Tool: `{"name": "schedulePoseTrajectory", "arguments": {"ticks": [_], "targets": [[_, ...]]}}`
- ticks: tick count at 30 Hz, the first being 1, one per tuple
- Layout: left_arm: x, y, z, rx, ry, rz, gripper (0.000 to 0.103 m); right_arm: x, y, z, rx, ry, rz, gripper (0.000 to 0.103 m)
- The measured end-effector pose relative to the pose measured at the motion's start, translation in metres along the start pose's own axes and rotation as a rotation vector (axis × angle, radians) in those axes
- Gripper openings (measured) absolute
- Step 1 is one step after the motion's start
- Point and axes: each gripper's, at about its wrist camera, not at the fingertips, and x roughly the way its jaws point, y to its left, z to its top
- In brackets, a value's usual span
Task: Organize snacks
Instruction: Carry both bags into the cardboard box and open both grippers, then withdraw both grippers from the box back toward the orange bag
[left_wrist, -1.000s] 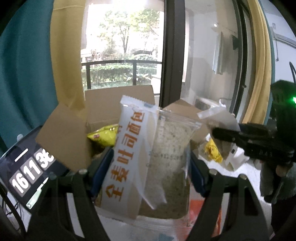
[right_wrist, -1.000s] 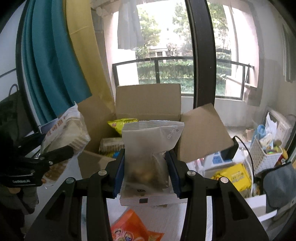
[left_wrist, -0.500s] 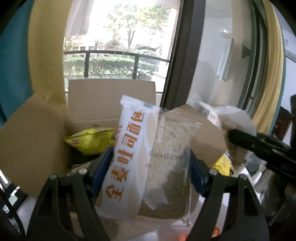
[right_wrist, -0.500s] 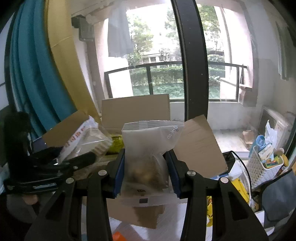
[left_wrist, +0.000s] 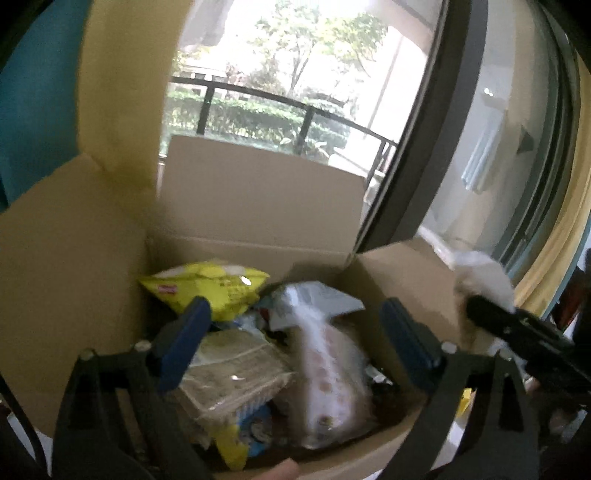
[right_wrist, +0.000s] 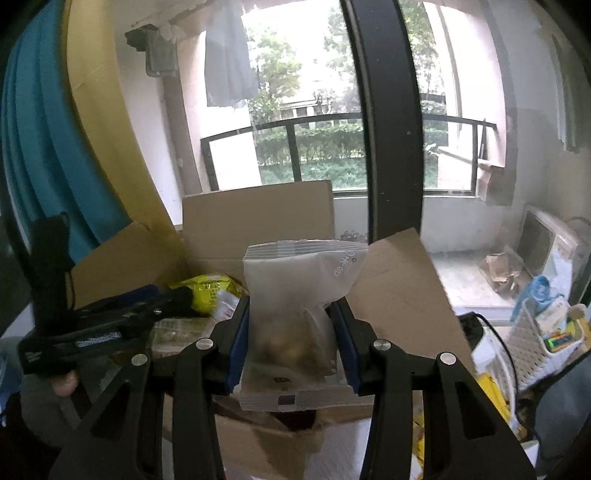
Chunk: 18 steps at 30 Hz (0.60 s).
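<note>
An open corrugated cardboard box (left_wrist: 258, 206) with its four plain brown flaps raised stands before a dark-framed window (right_wrist: 391, 122), half filled with snacks. The left gripper (left_wrist: 295, 343) hangs over the box mouth, its blue-padded jaws spread wide with nothing between them. Below them a white toast pack (left_wrist: 328, 373) with orange print lies blurred in the box, just beside a clear, crinkled wrapper of flat crackers (left_wrist: 232, 373). A glossy yellow, pillow-shaped chip bag (left_wrist: 207, 288) leans against the back left corner, and a grey foil packet (left_wrist: 314, 299) lies at the back right.

In the right wrist view, the right gripper (right_wrist: 291, 343) pinches a frosted, translucent pouch (right_wrist: 295, 306) upright between its blue pads; the pouch has a ribbed seal along the top, pale lettering near one corner and dim yellowish lumps inside. It is held at the near edge of the box, above the front wall. The matt black body of the left gripper reaches in from the left, over the chip bag. To the right stands a white lattice basket (right_wrist: 532, 343) of small items.
</note>
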Motion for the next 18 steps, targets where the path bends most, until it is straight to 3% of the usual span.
{"name": "schedulePoseTrajectory", "arguments": {"ticks": [4, 6, 7, 8, 18], "targets": [[-0.013, 0.008, 0.004, 0.000, -0.021, 0.007, 0.094, 0.016, 0.004, 0.007, 0.016, 0.002, 0.016, 0.046], [-0.022, 0.011, 0.003, 0.004, -0.026, 0.011, 0.094, 0.027, 0.006, 0.009, 0.026, 0.012, 0.004, 0.058], [-0.026, 0.012, 0.004, 0.008, -0.031, 0.013, 0.094, 0.029, 0.006, 0.009, 0.032, 0.012, -0.009, 0.075], [-0.027, 0.010, 0.005, 0.011, -0.036, 0.015, 0.094, 0.030, 0.006, 0.010, 0.038, 0.004, -0.019, 0.082], [-0.050, 0.001, 0.003, 0.049, -0.050, 0.017, 0.094, 0.003, 0.015, 0.009, 0.020, -0.017, -0.033, 0.082]]}}
